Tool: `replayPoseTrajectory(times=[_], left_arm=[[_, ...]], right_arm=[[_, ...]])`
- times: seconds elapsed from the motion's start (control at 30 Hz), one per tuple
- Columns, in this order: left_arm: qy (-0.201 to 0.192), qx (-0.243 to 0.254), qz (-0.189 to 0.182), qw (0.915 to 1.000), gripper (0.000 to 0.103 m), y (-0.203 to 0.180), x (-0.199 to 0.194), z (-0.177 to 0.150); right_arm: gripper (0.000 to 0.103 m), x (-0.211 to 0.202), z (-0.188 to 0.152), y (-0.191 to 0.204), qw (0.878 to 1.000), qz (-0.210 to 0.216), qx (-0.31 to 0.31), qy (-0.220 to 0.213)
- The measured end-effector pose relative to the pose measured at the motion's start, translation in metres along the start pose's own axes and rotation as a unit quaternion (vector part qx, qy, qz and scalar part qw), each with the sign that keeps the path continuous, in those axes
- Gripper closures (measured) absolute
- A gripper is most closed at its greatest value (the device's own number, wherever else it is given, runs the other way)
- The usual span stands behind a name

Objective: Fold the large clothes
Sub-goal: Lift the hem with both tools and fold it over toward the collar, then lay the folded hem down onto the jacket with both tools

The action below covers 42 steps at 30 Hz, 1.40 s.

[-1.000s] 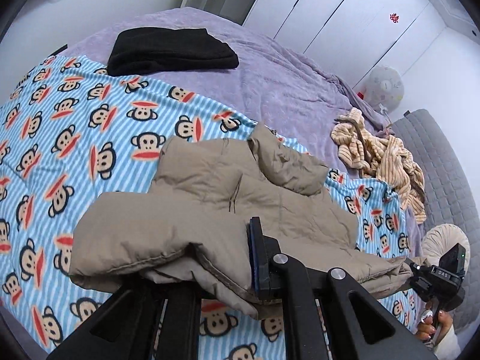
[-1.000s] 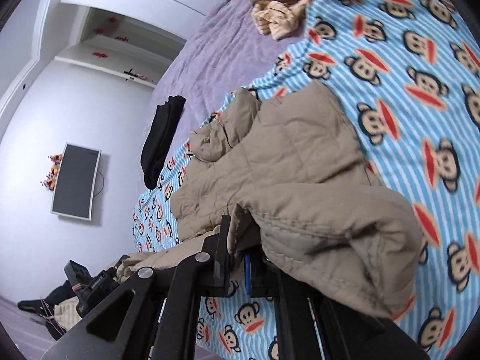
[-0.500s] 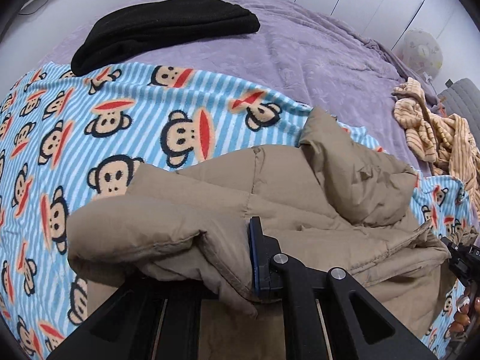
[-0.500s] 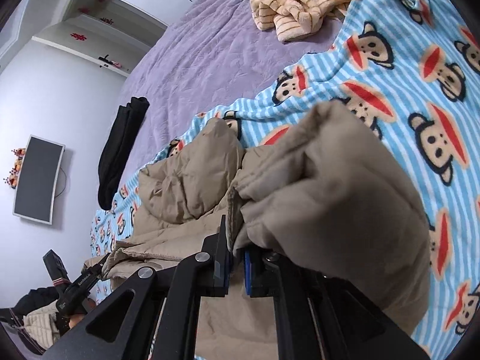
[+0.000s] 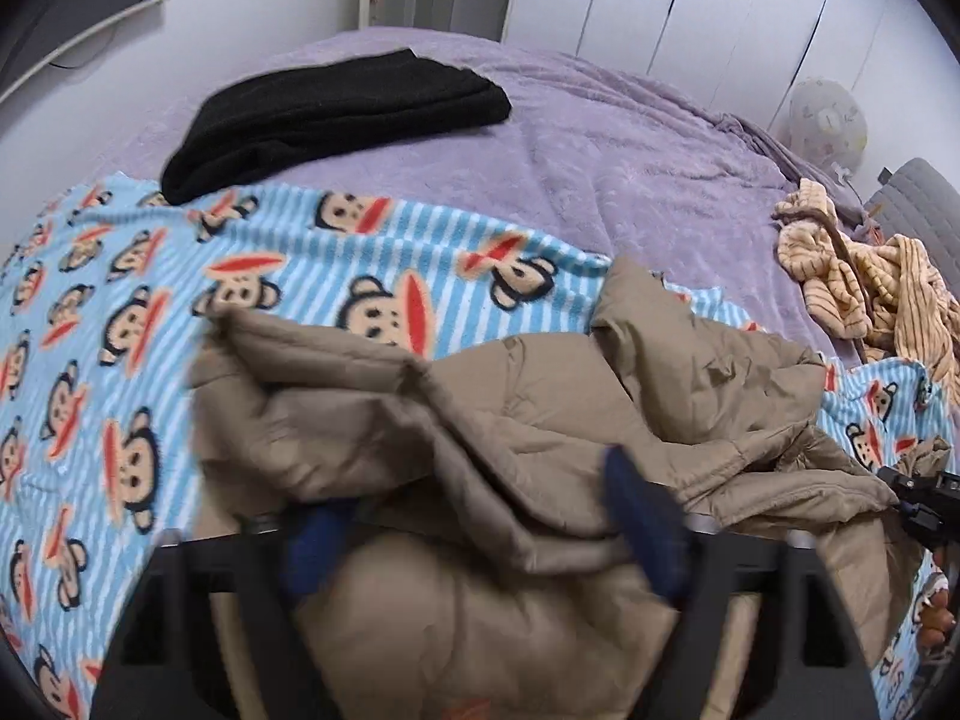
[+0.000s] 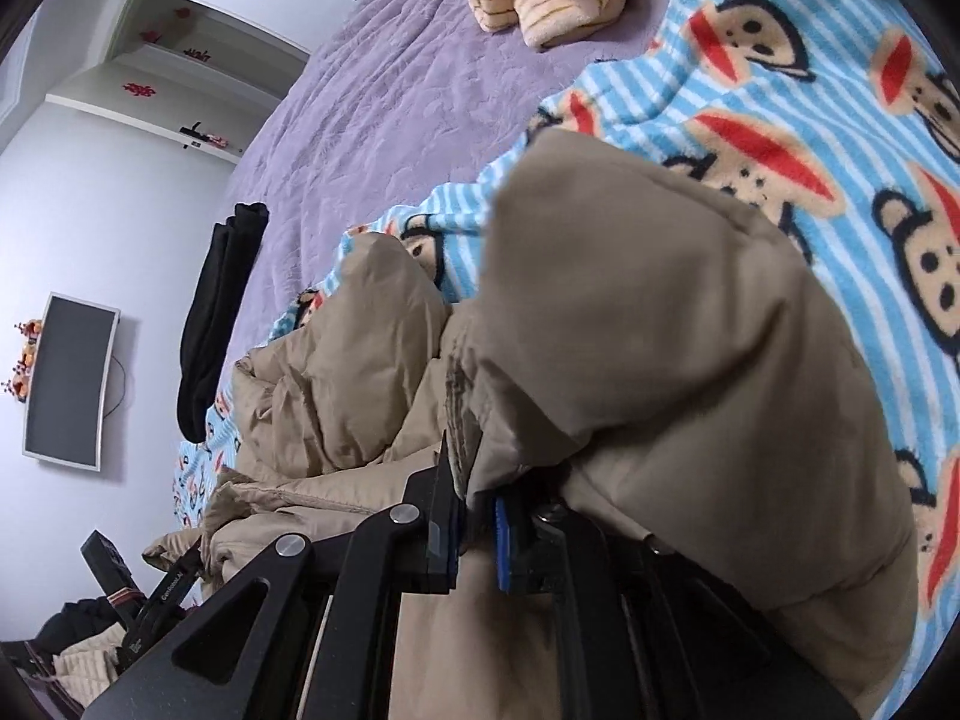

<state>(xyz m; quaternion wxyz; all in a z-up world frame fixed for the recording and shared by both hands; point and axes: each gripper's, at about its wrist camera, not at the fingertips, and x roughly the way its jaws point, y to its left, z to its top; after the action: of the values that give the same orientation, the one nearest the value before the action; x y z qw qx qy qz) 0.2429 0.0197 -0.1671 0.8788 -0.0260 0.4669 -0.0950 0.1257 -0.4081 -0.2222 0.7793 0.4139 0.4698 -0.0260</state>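
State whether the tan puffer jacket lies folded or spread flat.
Folded, roughly: the tan puffer jacket is doubled over itself in puffy layers on the monkey blanket.

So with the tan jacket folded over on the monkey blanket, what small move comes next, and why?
Probably finish letting go with the right claw and draw it back. The left claw has just been opening and stands wide, its fingers off the tan jacket, which lies doubled on the monkey blanket. The right claw has just been opening slightly, but the jacket's edge still sits between its jaws.
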Motion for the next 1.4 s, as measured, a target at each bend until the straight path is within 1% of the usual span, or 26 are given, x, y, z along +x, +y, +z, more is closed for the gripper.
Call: replayPoseTrajectory(times=[0.03, 0.07, 0.1, 0.13, 0.17, 0.2, 0.23, 0.27, 0.3, 0.33, 0.37, 0.43, 0.5, 0.53, 0.6, 0.67, 0.83, 0.9, 1.0, 1.07, 1.13, 1.17, 1.2, 1.27, 1.3, 1.4], left_arm=[[-0.014, 0.010, 0.008, 0.9998, 0.004, -0.001, -0.010, 0.001], [-0.015, 0.021, 0.010, 0.9996, 0.004, -0.002, -0.015, 0.002], [-0.012, 0.028, 0.010, 0.9995, 0.004, -0.003, -0.019, 0.003], [-0.007, 0.030, 0.006, 0.9995, 0.005, -0.004, -0.021, 0.004], [0.001, 0.031, -0.004, 0.9995, 0.007, -0.005, -0.021, 0.004], [0.012, 0.037, -0.018, 0.9991, 0.014, -0.010, -0.019, 0.004], [0.024, 0.048, -0.034, 0.9980, 0.033, -0.016, -0.014, 0.002], [0.037, 0.061, -0.043, 0.9966, 0.043, -0.024, -0.007, 0.000], [0.044, 0.071, -0.046, 0.9954, 0.046, -0.033, 0.001, -0.003], [0.046, 0.079, -0.048, 0.9947, 0.046, -0.043, 0.008, -0.007], [0.045, 0.088, -0.048, 0.9940, 0.046, -0.053, 0.016, -0.011], [0.037, 0.109, -0.027, 0.9930, 0.046, -0.070, 0.033, -0.018], [0.025, 0.119, 0.002, 0.9925, 0.046, -0.080, 0.053, -0.020], [0.023, 0.114, 0.011, 0.9931, 0.046, -0.080, 0.062, -0.018], [0.027, 0.093, 0.013, 0.9953, 0.046, -0.075, 0.079, -0.011], [0.031, 0.079, 0.009, 0.9963, 0.046, -0.071, 0.091, -0.004], [0.049, 0.090, 0.011, 0.9947, 0.046, -0.073, 0.106, 0.008], [0.047, 0.100, 0.011, 0.9939, 0.046, -0.067, 0.102, 0.017], [0.037, 0.105, 0.035, 0.9931, 0.046, -0.044, 0.091, 0.029], [0.032, 0.108, 0.063, 0.9917, 0.046, -0.027, 0.085, 0.033], [0.029, 0.109, 0.090, 0.9895, 0.046, -0.008, 0.087, 0.033], [0.035, 0.101, 0.091, 0.9901, 0.045, 0.002, 0.091, 0.033], [0.045, 0.086, 0.079, 0.9922, 0.044, 0.011, 0.098, 0.033], [0.050, 0.072, 0.073, 0.9935, 0.044, 0.015, 0.112, 0.031], [0.047, 0.076, 0.079, 0.9928, 0.044, 0.012, 0.118, 0.029], [0.044, 0.092, 0.105, 0.9892, 0.044, 0.000, 0.135, 0.027]], right_arm=[[0.086, -0.009, 0.000, 0.005, 1.000, 0.001, -0.012, -0.001], [0.081, -0.016, -0.001, 0.009, 1.000, 0.002, -0.022, -0.003], [0.060, -0.022, -0.002, 0.013, 1.000, 0.002, -0.030, -0.005], [0.035, -0.031, -0.003, 0.018, 0.999, 0.002, -0.040, -0.010], [0.032, -0.039, -0.006, 0.021, 0.999, 0.002, -0.048, -0.017], [0.032, -0.045, -0.009, 0.025, 0.998, 0.003, -0.057, -0.022], [0.036, -0.048, -0.012, 0.029, 0.997, 0.005, -0.070, -0.017], [0.043, -0.048, -0.016, 0.032, 0.997, 0.003, -0.081, -0.010], [0.071, -0.044, -0.021, 0.036, 0.996, -0.001, -0.094, 0.001], [0.086, -0.035, -0.027, 0.040, 0.993, -0.013, -0.113, 0.018], [0.086, -0.025, -0.031, 0.042, 0.991, -0.024, -0.128, 0.032], [0.087, -0.002, -0.039, 0.043, 0.987, -0.036, -0.148, 0.049], [0.087, 0.021, -0.041, 0.045, 0.983, -0.056, -0.168, 0.047], [0.089, 0.028, -0.041, 0.045, 0.981, -0.067, -0.179, 0.040], [0.091, 0.044, -0.035, 0.046, 0.976, -0.089, -0.197, 0.022], [0.091, 0.057, -0.026, 0.045, 0.976, -0.092, -0.198, 0.020], [0.096, 0.083, -0.002, 0.041, 0.979, -0.086, -0.184, 0.026], [0.096, 0.086, 0.003, 0.041, 0.980, -0.086, -0.177, 0.033], [0.096, 0.078, 0.011, 0.041, 0.978, -0.088, -0.184, 0.044], [0.096, 0.064, 0.020, 0.035, 0.974, -0.116, -0.189, 0.034], [0.096, 0.043, 0.028, 0.019, 0.975, -0.140, -0.172, 0.020], [0.096, 0.035, 0.031, 0.010, 0.975, -0.151, -0.162, 0.012], [0.096, 0.029, 0.033, 0.000, 0.976, -0.154, -0.152, 0.007], [0.100, 0.025, 0.036, -0.021, 0.981, -0.145, -0.132, 0.003], [0.103, 0.029, 0.038, -0.030, 0.983, -0.137, -0.123, 0.005], [0.103, 0.048, 0.047, -0.050, 0.990, -0.111, -0.088, 0.006]])
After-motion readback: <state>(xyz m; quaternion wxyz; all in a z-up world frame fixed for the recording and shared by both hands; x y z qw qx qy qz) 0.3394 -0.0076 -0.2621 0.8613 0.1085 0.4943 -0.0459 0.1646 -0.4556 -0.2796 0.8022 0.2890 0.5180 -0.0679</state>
